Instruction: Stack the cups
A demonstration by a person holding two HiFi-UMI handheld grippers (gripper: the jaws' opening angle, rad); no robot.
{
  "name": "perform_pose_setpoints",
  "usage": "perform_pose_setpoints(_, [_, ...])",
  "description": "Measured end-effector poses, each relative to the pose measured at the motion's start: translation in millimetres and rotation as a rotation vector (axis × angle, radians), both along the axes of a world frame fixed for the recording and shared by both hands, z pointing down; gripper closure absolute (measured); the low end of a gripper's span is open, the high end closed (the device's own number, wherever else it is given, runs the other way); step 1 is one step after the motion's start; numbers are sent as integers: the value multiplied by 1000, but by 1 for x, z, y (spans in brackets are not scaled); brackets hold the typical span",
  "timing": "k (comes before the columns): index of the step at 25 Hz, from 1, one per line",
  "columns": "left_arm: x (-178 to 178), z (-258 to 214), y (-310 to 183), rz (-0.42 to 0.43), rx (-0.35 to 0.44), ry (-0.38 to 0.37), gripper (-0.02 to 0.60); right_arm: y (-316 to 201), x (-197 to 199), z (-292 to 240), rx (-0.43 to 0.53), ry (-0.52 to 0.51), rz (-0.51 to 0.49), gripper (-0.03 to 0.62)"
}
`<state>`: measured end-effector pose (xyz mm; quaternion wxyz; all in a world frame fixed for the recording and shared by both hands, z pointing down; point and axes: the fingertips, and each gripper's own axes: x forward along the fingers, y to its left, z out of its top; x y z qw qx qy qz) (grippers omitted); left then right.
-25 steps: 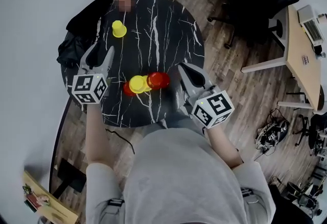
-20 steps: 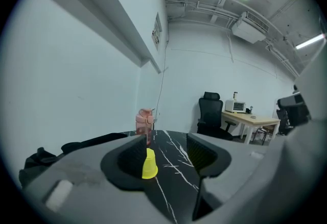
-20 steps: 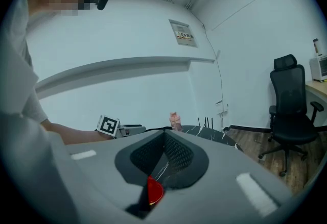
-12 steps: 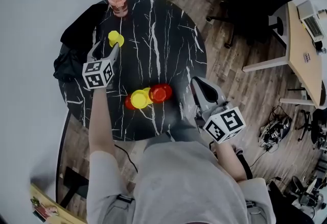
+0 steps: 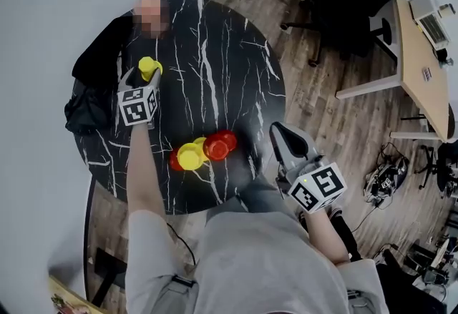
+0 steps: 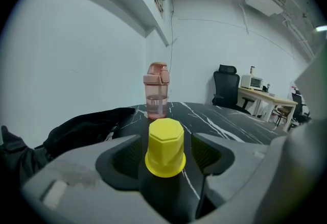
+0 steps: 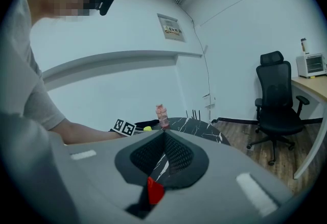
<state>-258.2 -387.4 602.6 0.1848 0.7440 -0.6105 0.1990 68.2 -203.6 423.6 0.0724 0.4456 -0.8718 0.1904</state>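
Upside-down yellow cup [image 6: 165, 146], far-left on bench [image 5: 215, 55], is straddled untouched by L gripper [image 5: 142, 78]; fingers [image 6: 122, 159] spread, having just been opening. R gripper [image 7: 163, 135] fingers are pressed together. Risk: cup gets tipped if squeezed off-centre.

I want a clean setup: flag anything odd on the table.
A black jacket lies draped over the table's left edge, near the far upside-down yellow cup: clothing in the work area. Nothing spilled or damaged.

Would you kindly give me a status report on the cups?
Left tongs just opening, yellow cup between, ungripped. Right tongs shut, empty. Pink bottle behind, clear.
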Motion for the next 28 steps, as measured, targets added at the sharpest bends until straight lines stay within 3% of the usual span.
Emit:
perform_pose_setpoints(2, [0,6,-2,-8,-20,-11,293,2,3,0,2,7,7,594])
perform_pose_setpoints(3, [0,8,-2,-11,-27,-18,362,3,5,0,3,9,10,595])
perform_pose_setpoints(12, [8,-36,41,30,26,-15,367,10,-5,-12,39,-25,-14,594])
perform_pose_setpoints(16, [18,-72,83,81,58,41,370,18,-19,-24,63,-52,-42,595])
perform_pose_setpoints(22, [29,-124,145,76,132,122,379,25,-38,-35,100,-90,-76,595])
perform_pose_setpoints(28, [45,-167,195,101,211,102,379,39,-54,-38,125,-94,-110,594])
